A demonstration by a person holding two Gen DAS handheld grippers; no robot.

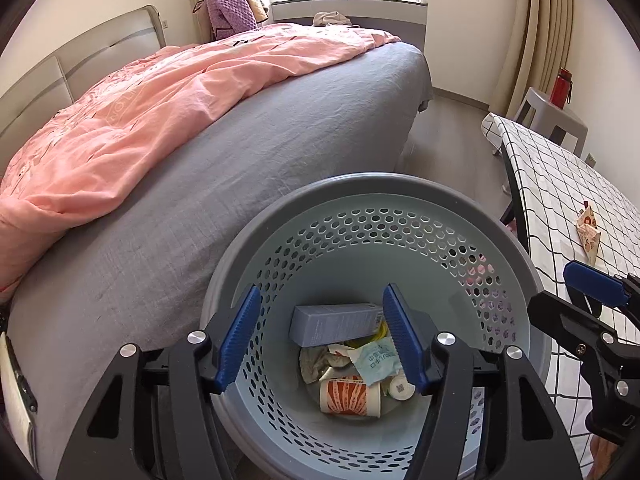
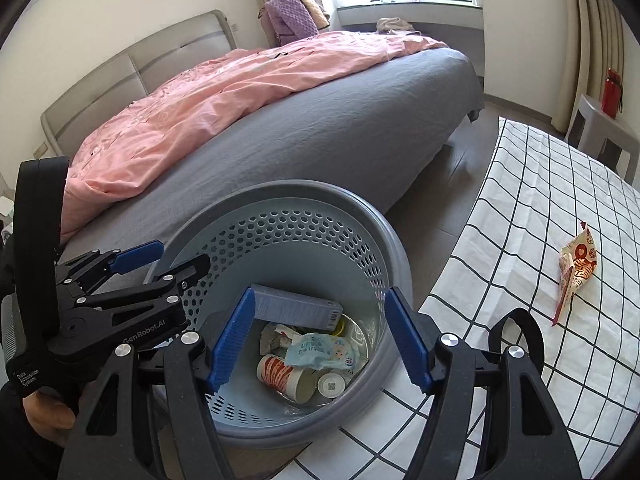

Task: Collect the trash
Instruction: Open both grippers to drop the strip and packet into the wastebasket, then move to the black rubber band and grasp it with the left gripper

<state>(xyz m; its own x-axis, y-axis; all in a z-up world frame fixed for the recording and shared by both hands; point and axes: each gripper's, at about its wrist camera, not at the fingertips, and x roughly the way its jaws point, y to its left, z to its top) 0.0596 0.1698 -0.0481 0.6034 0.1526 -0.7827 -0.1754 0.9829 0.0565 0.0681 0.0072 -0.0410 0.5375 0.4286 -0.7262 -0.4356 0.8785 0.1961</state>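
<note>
A grey-blue perforated bin [image 1: 360, 186] [image 2: 320, 196] stands between the bed and the table. It holds a grey box [image 1: 336, 322] [image 2: 296, 306], a red-and-white paper cup [image 1: 348, 396] [image 2: 282, 372], a pale blue wipes packet [image 1: 376, 360] [image 2: 324, 354] and crumpled tissue. My left gripper [image 1: 321, 294] [image 2: 180, 254] hangs open over the bin's mouth, nothing between its blue pads. My right gripper [image 2: 321, 294] [image 1: 560, 292] is open above the bin too, also empty. A red-and-cream snack wrapper [image 1: 588, 236] [image 2: 576, 276] lies on the checked tablecloth to the right.
A bed [image 1: 280, 120] with a grey sheet and a pink quilt [image 1: 140, 120] fills the left. The table with the white checked cloth [image 2: 520, 220] is on the right. A grey stool [image 1: 556, 116] with a red bottle [image 1: 560, 86] stands beyond it.
</note>
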